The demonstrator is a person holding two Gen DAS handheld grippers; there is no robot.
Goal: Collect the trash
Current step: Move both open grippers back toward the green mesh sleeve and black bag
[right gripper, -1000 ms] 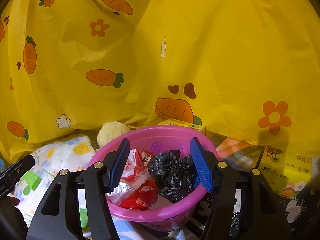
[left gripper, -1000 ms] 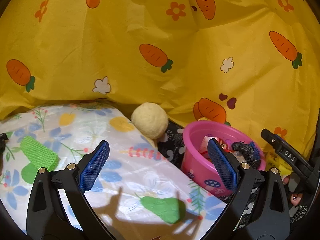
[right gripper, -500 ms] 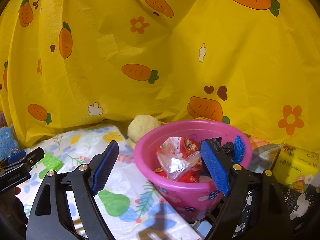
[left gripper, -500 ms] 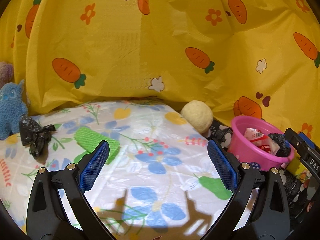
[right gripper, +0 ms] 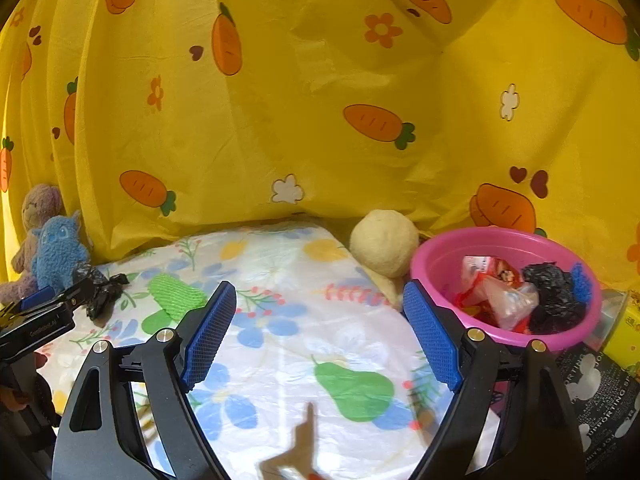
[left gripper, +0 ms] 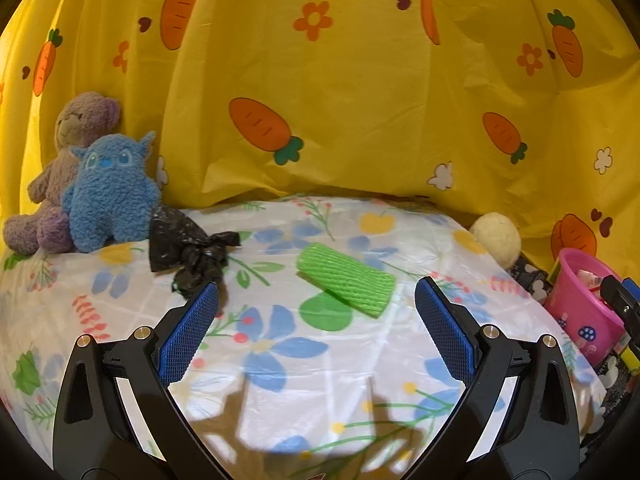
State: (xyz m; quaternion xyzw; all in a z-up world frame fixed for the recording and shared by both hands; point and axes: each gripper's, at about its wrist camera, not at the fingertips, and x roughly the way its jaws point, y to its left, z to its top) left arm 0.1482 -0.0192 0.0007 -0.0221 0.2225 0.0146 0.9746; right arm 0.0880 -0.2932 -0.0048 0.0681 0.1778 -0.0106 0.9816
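A green foam net sleeve [left gripper: 346, 279] lies on the flowered sheet [left gripper: 280, 360], just ahead of my open, empty left gripper [left gripper: 316, 330]. A crumpled black plastic bag [left gripper: 188, 248] lies to its left, beside the plush toys. Both show in the right wrist view: the sleeve [right gripper: 174, 294] and the bag [right gripper: 102, 288] at far left. The pink bucket [right gripper: 448, 248] holds a red-and-clear wrapper [right gripper: 494, 286] and black plastic [right gripper: 554, 294]; it sits right of my open, empty right gripper [right gripper: 320, 332]. The bucket shows at the left view's right edge [left gripper: 576, 304].
A blue plush [left gripper: 110, 196] and a brown teddy [left gripper: 60, 168] sit at the back left. A cream plush ball [right gripper: 384, 242] rests beside the bucket. A yellow carrot-print curtain [left gripper: 340, 80] hangs behind. Yellow and black boxes [right gripper: 600, 380] lie at right.
The left view has swung left from the bucket to the sheet, bringing the sleeve, bag and plush toys into view. My right gripper has pulled back left from over the bucket.
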